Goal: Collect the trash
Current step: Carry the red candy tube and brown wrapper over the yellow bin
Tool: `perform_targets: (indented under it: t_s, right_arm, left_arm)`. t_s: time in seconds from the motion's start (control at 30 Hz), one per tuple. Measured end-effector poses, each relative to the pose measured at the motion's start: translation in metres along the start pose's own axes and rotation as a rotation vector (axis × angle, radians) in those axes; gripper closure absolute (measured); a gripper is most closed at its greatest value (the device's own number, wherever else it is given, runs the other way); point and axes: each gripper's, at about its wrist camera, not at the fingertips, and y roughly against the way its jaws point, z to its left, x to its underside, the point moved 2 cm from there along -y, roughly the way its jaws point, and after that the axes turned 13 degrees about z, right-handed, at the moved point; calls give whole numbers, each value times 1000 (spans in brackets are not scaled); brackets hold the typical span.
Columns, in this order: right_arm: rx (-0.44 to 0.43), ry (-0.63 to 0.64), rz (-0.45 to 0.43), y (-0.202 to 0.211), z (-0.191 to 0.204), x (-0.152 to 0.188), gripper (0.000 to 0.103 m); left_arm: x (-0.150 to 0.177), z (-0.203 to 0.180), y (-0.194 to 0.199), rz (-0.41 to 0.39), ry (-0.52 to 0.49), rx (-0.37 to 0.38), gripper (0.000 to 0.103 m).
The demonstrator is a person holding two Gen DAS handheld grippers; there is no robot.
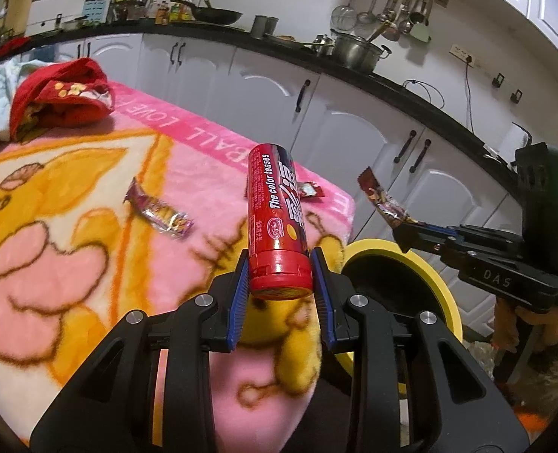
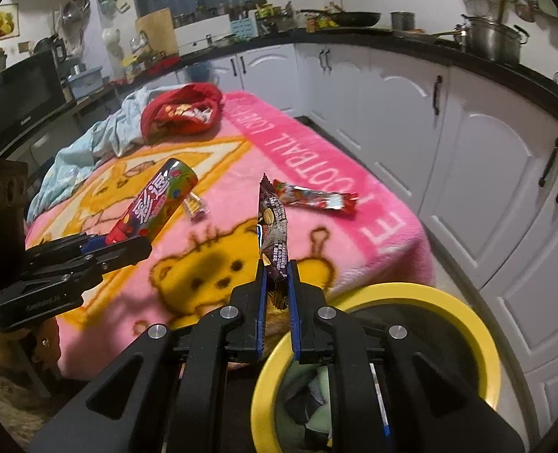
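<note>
left gripper (image 1: 279,279) clamps a red candy tube (image 1: 277,219); right gripper (image 2: 277,275) pinches a dark wrapper (image 2: 273,222), both beside the yellow-rimmed bin (image 2: 467,302).

Left gripper (image 1: 279,279) jaws clamp red candy tube (image 1: 277,219) above blanket (image 1: 90,226).

Between my left jaws the tube (image 1: 279,222) looks like glossy plastic, its shrink label throwing highlights. The wrapper (image 2: 273,226) pinched in my right jaws is crinkly foil-like film, shiny. Pads (image 1: 241,302) are ribbed blue rubber-looking stuff on matt black plastic fingers with bright metal screws. Beyond the jaws the blanket (image 1: 71,196) is fuzzy fleece, totally matt. Below the right jaws the bin (image 2: 478,321) rim is smooth yellow plastic. The pot (image 1: 358,51) far back is brushed steel.
</note>
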Motion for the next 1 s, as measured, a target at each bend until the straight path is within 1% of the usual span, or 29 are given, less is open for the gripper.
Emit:
perform_targets:
  t_s: [0.43,0.77,1.0]
  right_arm:
    - [73,-73,-76,41,-33,21,93]
    - [103,-110,-88,57,-52,42,93]
    - [124,-133,-81,59,-66,55,93]
  left_arm:
    - [-10,-45,-10,3,-99,28,79]
    - [-13,-77,-25,23,-163,50,79]
    - [-12,-94,-37,39,-196,62,79]
